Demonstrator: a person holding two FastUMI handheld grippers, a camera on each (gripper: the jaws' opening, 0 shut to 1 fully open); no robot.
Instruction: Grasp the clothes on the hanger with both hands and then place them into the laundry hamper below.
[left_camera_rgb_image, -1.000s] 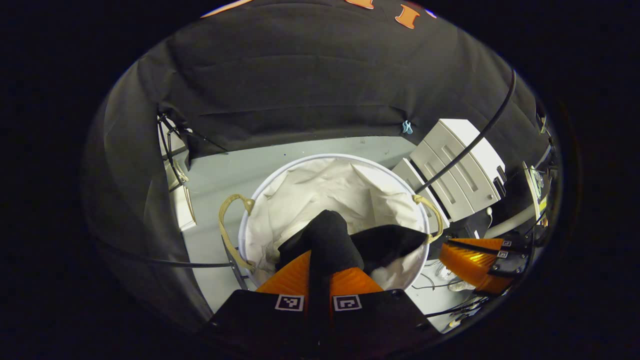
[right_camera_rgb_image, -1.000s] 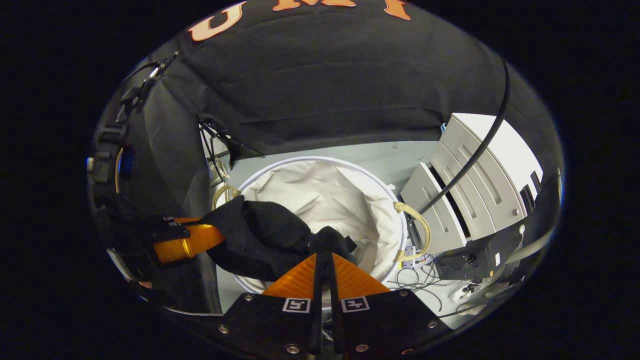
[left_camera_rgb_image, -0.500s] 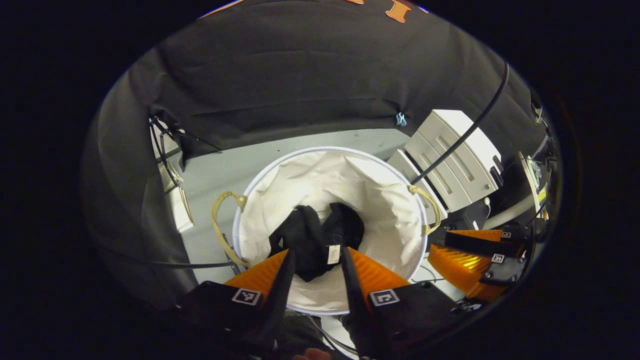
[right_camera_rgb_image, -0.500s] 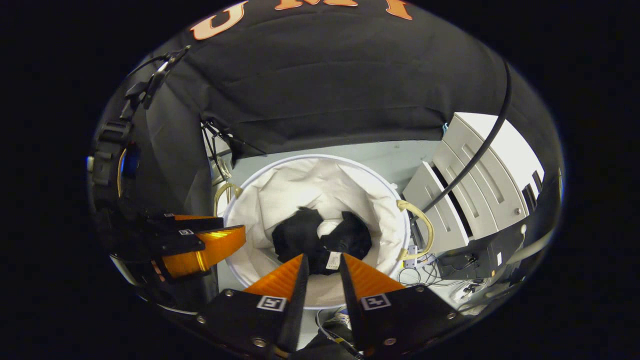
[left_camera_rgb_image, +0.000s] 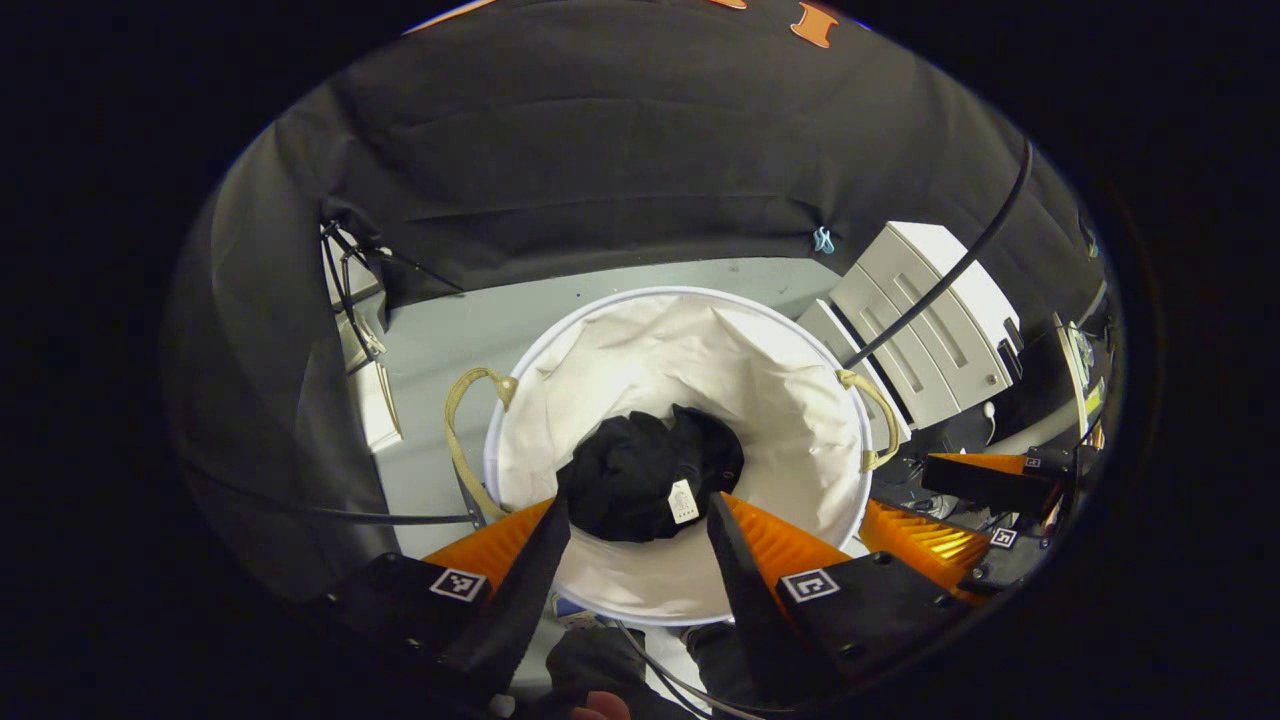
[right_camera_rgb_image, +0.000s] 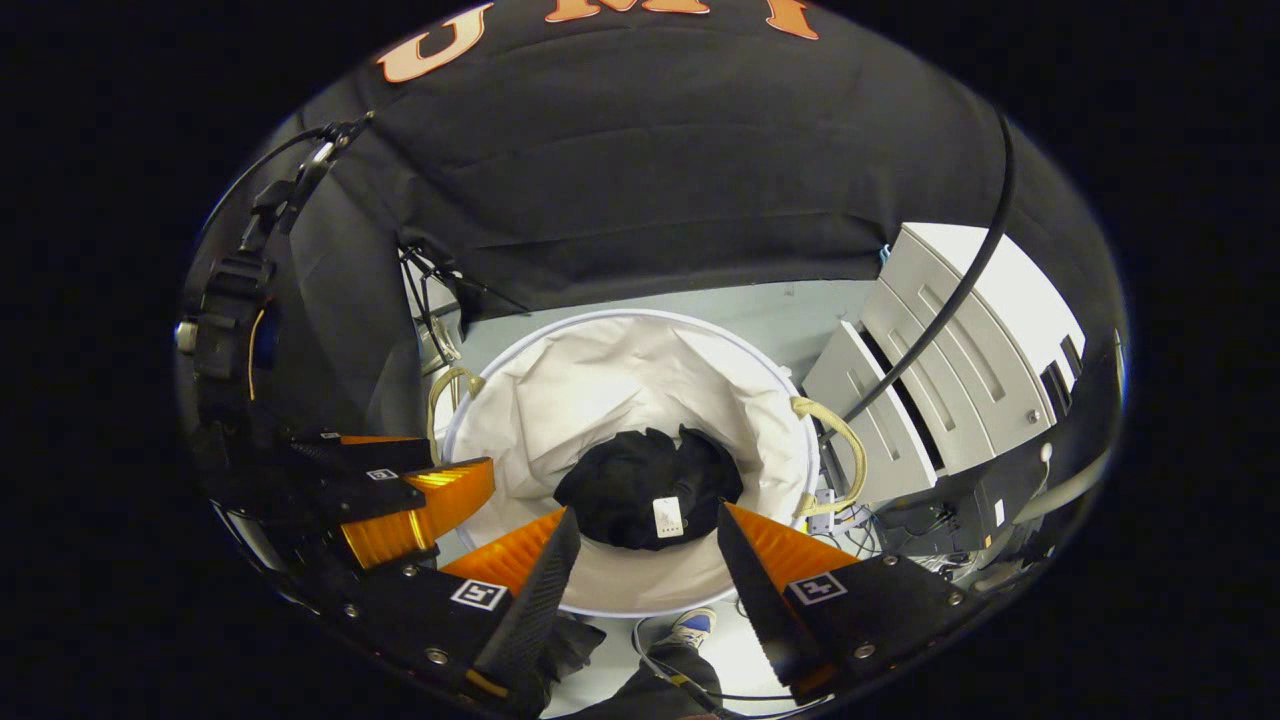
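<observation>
The black cloth garment (left_camera_rgb_image: 648, 475) has been let go and now lies in the round white fabric laundry hamper with rope handles (left_camera_rgb_image: 560, 355)

A second ago the garment was pinched by both grippers above the hamper; now the jaws of the left gripper (left_camera_rgb_image: 632, 520) are spread wide with nothing between them, and the jaws of the right gripper (right_camera_rgb_image: 640, 532) are spread wide too. The garment is seen bunched up at the bottom of the hamper (right_camera_rgb_image: 520, 380), with a small white tag (right_camera_rgb_image: 667, 516) on top, so the task is judged to be about done. The near rim of the hamper is hidden behind the gripper fingers, and the hanger cannot be made out
</observation>
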